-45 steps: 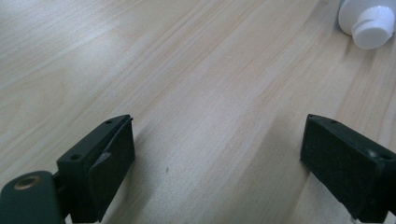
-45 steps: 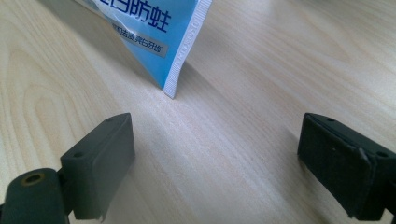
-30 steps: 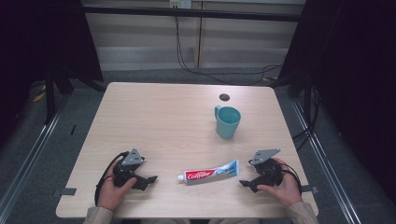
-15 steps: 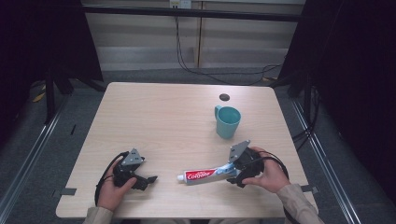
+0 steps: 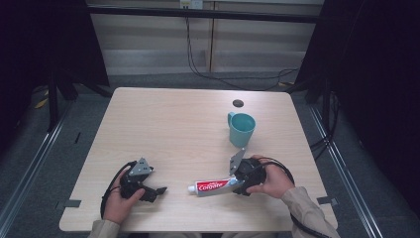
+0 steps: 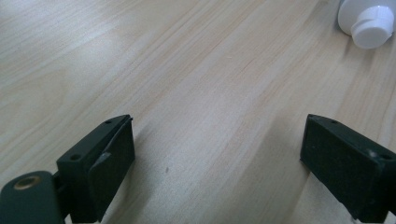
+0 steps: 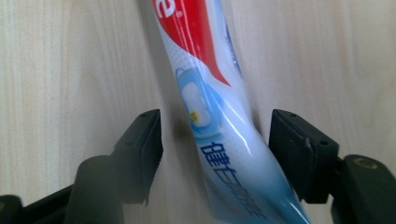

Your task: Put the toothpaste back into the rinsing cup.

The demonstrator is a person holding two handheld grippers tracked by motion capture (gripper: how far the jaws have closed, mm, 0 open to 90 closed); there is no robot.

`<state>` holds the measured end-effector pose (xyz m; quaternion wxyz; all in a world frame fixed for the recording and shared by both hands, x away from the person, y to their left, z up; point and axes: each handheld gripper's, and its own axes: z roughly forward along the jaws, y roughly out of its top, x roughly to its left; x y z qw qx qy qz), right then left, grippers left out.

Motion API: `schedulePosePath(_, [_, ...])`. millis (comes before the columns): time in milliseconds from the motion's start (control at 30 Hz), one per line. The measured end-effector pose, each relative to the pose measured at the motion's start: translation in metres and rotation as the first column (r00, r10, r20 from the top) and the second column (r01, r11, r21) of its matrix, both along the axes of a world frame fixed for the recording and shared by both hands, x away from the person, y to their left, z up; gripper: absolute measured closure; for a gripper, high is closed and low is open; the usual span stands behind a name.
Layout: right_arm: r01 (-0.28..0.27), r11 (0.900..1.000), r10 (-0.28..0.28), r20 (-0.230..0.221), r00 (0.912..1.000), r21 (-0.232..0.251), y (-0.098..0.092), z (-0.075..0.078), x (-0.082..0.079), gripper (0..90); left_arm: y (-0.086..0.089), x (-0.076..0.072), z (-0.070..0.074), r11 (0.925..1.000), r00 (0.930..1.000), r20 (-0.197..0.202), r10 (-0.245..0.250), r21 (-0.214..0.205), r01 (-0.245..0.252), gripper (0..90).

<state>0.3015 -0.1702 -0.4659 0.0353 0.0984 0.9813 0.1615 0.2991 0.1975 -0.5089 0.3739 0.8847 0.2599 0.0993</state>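
A red, white and blue toothpaste tube (image 5: 213, 186) lies flat near the table's front edge, its white cap (image 6: 371, 28) pointing left. My right gripper (image 5: 236, 183) is at the tube's right end. In the right gripper view the tube's tail (image 7: 219, 140) lies between the jaws of the right gripper (image 7: 215, 154), which have just been closing. A narrow gap remains on each side, so the pads are not pressing on it. My left gripper (image 5: 158, 190) rests on the table left of the cap, and the left gripper (image 6: 215, 154) stands open over bare wood.
A teal mug (image 5: 241, 128) stands upright just behind my right hand, handle to the left. A small dark round spot (image 5: 238, 103) sits farther back. The light wooden table (image 5: 173, 129) has dark floor and rails around it.
My right hand has moved left from the table's right side to the tube's tail, and its jaws now straddle the tube. The left hand and the tube have stayed put.
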Motion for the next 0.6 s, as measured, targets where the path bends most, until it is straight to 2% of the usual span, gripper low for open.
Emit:
schedulePosePath(67, [-0.007,0.9995,0.007,0.002,1.0000,-0.031,0.0023,-0.0008,0.0010,37.4,0.0000,0.0000,0.0000,1.0000,1.0000,0.000,0.000,0.000,0.000,9.6])
schedulePosePath(400, [-0.044,0.9941,0.043,-0.008,0.9990,-0.099,0.0076,-0.0013,0.0070,45.1,0.0000,0.0000,0.0000,1.0000,1.0000,0.000,0.000,0.000,0.000,9.6])
schedulePosePath(500, [-0.063,0.9895,0.061,-0.017,0.9980,-0.130,0.0093,-0.0014,0.0084,51.4,0.0000,0.0000,0.0000,1.0000,1.0000,0.000,0.000,0.000,0.000,9.6])
schedulePosePath(600, [-0.081,0.9874,0.079,-0.021,0.9967,-0.136,0.0095,-0.0010,0.0102,57.2,0.0000,0.0000,0.0000,1.0000,1.0000,0.000,0.000,0.000,0.000,9.6])
